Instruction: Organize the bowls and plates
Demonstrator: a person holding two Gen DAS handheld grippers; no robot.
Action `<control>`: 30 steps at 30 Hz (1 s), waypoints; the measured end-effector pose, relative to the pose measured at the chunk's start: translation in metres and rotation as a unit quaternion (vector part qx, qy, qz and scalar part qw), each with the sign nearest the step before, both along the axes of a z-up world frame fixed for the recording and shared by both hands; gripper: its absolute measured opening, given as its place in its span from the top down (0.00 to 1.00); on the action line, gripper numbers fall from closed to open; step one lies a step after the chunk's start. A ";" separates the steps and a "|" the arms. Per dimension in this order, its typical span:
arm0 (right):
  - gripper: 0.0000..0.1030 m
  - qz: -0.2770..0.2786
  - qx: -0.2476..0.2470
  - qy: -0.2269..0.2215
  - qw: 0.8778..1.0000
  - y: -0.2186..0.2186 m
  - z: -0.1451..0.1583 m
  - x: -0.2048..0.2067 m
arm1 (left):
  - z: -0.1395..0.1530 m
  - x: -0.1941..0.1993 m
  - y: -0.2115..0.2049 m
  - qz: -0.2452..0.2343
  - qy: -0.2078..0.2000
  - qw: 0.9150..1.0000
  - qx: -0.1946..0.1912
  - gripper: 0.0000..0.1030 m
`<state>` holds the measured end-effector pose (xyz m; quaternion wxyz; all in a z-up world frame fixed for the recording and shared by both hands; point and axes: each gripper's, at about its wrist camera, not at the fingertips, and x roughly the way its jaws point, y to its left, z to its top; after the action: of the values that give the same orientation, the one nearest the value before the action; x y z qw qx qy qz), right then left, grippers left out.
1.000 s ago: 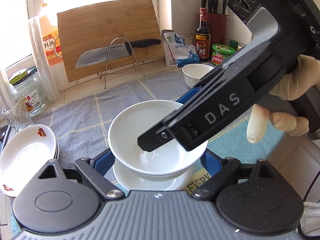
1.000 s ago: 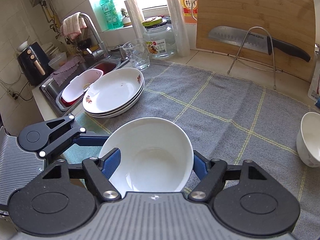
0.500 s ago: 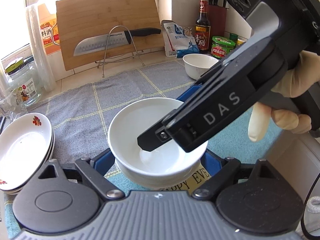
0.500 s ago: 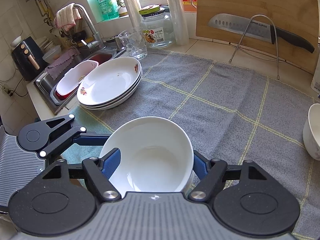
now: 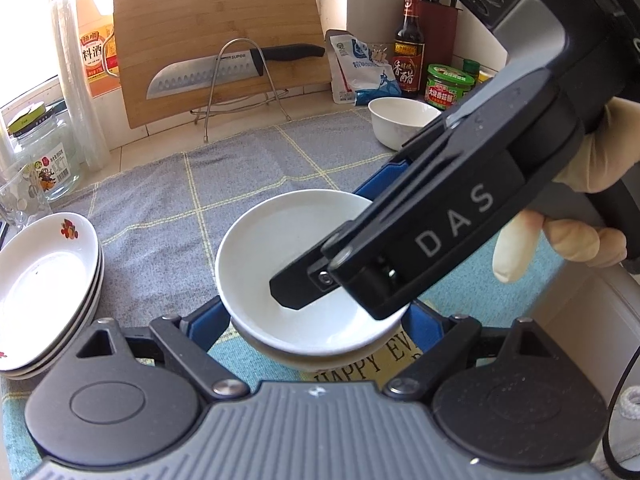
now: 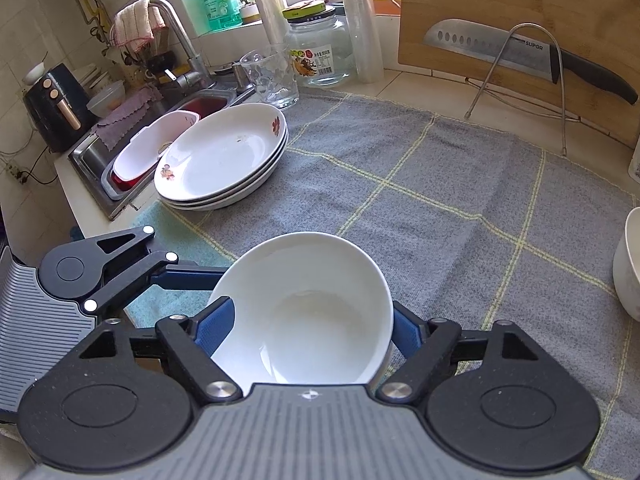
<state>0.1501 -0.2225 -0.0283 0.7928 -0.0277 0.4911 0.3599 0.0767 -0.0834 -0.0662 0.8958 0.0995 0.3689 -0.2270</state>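
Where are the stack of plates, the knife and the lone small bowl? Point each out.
stack of plates [image 6: 216,160], right wrist view, inside of the top plate.
knife [image 5: 200,78], left wrist view, middle of the blade.
small bowl [image 5: 394,130], left wrist view, outer wall.

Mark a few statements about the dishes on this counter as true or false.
1. Three flowered plates are stacked beside the sink. True.
2. The knife lies flat on the grey towel. False: it rests on a wire rack in front of the cutting board.
3. The nearest white bowl sits nested in a second bowl. True.
4. The small bowl near the sauce bottles sits on top of the plates. False: it stands alone on the towel, at the far side from the plates.
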 end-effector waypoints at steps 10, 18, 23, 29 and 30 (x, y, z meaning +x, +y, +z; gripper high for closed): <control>0.00 -0.005 0.004 -0.028 1.000 -0.008 0.009 -0.004 | 0.005 -0.008 0.006 -0.006 -0.004 1.000 -0.004 0.09; 0.00 -0.034 0.008 -0.047 0.998 -0.031 0.016 -0.006 | 0.023 -0.012 0.001 -0.017 -0.026 0.999 -0.018 0.09; 0.00 -0.061 0.007 -0.062 0.996 -0.056 0.022 -0.005 | 0.030 -0.008 -0.015 -0.034 -0.040 0.998 -0.022 0.09; 0.00 -0.100 -0.002 -0.074 0.992 -0.098 0.023 -0.001 | 0.032 0.004 -0.041 -0.047 -0.050 0.997 -0.034 0.09; 0.00 -0.106 -0.003 -0.073 0.992 -0.106 0.022 0.000 | 0.031 0.006 -0.047 -0.048 -0.050 0.997 -0.036 0.09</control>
<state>0.1501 -0.3287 -0.0060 0.8602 -0.0042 0.4326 0.2698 0.0831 -0.1303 -0.0353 0.9044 0.0961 0.3098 -0.2773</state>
